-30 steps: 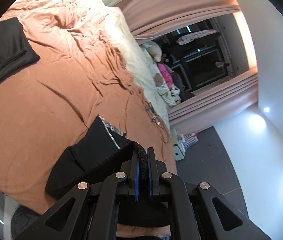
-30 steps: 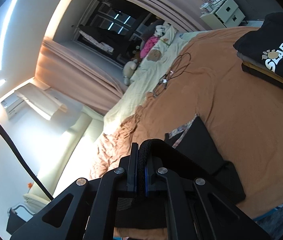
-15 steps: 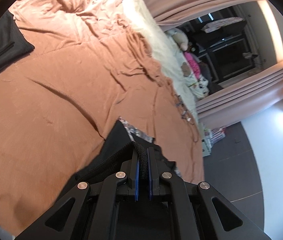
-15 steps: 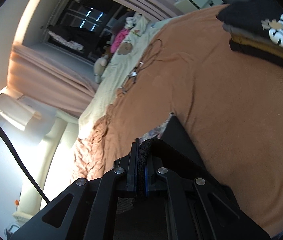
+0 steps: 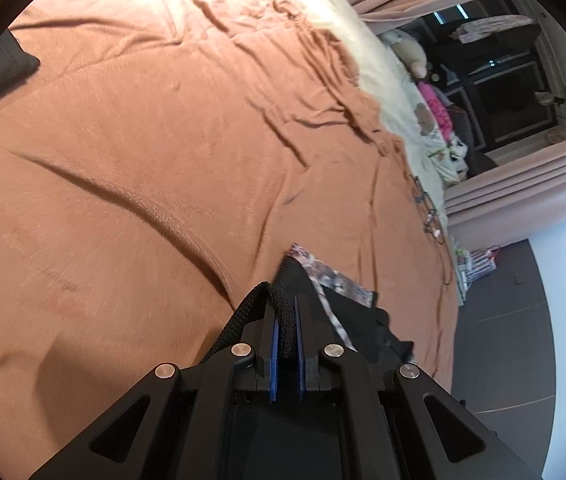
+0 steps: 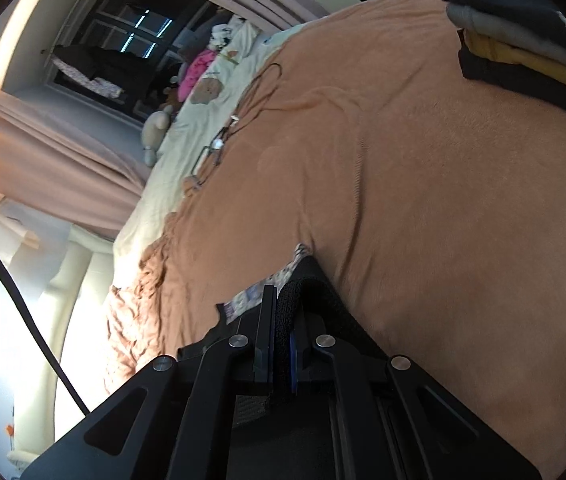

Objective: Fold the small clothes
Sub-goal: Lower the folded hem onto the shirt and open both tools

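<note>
The small black fabric garment with a patterned lining [image 5: 347, 304] hangs just over the terracotta-covered bed [image 5: 163, 140], its ribbed black hem pinched in both closed units, left hand-held gripper [image 5: 286, 320] and right hand-held gripper [image 6: 283, 320]; light, limp cloth, best held at that thicker hem.

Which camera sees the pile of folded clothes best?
The right wrist view. The pile of folded clothes sits at its top right, showing dark, grey and yellow layers on the bedspread. The left wrist view shows only a dark garment corner at its left edge.
</note>
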`<act>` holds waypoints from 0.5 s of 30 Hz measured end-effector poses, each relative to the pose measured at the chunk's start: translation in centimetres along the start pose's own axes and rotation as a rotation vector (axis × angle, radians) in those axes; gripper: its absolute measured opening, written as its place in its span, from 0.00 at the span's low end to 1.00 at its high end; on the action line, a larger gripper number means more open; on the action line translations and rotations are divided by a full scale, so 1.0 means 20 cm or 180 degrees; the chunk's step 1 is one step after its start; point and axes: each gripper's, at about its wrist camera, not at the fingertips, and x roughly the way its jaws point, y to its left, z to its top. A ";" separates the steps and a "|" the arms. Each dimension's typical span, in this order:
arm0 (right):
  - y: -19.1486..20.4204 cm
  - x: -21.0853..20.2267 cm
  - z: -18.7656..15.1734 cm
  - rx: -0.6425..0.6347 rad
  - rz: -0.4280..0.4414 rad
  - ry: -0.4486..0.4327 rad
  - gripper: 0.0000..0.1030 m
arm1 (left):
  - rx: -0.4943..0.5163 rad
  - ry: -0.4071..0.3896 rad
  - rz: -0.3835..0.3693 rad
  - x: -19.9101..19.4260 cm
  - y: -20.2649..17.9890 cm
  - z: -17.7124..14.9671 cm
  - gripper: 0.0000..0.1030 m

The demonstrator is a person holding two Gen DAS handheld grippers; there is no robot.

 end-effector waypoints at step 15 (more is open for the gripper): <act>0.10 -0.14 -0.03 -0.0386 -0.0232 0.0010 0.88 | 0.0566 0.0196 0.0520 0.17 -0.11 0.03 0.72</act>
